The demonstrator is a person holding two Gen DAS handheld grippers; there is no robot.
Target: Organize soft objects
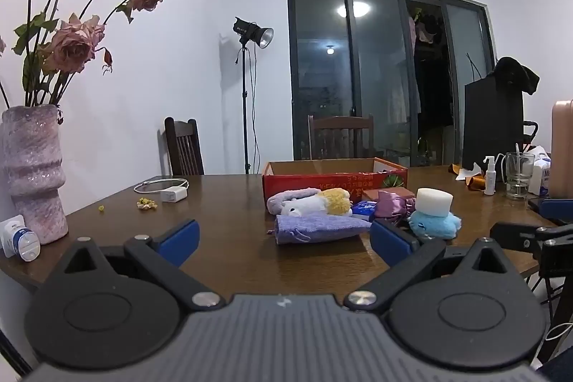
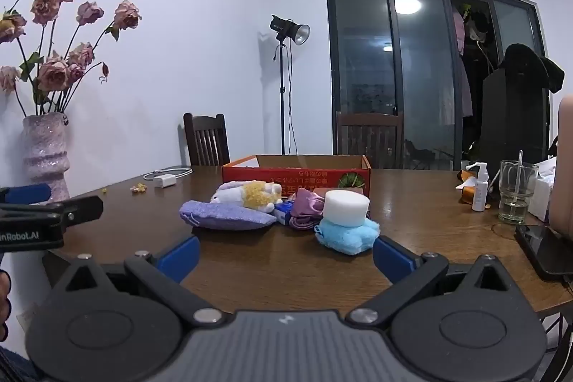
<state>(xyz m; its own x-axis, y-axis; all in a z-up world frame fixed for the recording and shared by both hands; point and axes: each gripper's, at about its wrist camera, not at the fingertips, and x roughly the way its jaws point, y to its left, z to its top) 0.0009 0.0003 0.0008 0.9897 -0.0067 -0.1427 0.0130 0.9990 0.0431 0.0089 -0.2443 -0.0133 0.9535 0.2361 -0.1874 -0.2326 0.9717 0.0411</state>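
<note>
Red box (image 2: 295,175), contents unseen, behind the soft pile; left tool (image 1: 283,238) and right tool (image 2: 286,253) agape, empty.

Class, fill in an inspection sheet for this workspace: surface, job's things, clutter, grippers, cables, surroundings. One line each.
Surface: brown wooden table, glossy.
Job's things: purple pouch, plush toy, pink satin pouch, blue plush with a white sponge resting on it; red cardboard box behind them, open.
Clutter: spray bottle, glass, phone, small yellow bits.
Grippers: left gripper and right gripper both open, holding nothing.
Cables: white charger with coiled cable.
Surroundings: vase of dried roses, two chairs, studio light, dark glass doors.
</note>
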